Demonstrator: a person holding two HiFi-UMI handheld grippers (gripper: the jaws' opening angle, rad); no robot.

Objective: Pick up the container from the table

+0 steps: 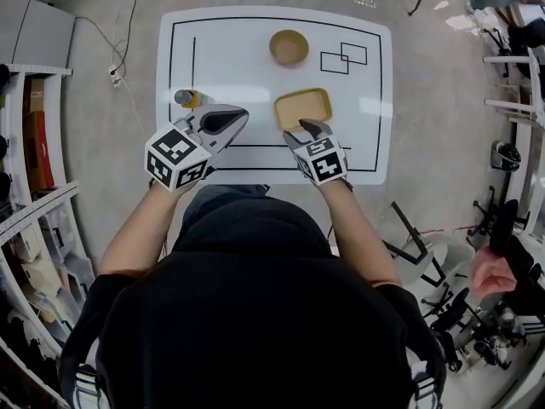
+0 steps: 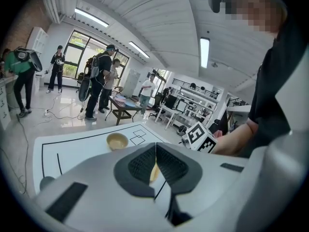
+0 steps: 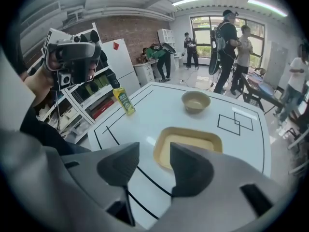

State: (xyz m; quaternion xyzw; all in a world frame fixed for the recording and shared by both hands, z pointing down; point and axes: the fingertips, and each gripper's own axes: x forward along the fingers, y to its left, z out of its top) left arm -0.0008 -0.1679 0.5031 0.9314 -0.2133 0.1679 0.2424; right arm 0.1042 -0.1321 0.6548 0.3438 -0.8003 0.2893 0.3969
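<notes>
Right now the right gripper (image 3: 153, 154) is pointing downward with its jaws standing apart and empty, and the tan rectangular container (image 3: 194, 140) is lying on the white table (image 1: 255, 25) just ahead of its tips. To its left, the left gripper (image 2: 155, 154) is hanging with jaws pressed together on nothing, a bottle (image 1: 189, 99) just beyond it.

A research lab or workshop was suggested: a white worktop (image 1: 230, 83) marked out with black lines was set on a bare floor crossed by cables (image 1: 129, 15). Storage shelving (image 3: 91, 100) was lined along one wall, and people with backpacks (image 3: 227, 33) were gathered beside tall windows (image 2: 72, 52).
</notes>
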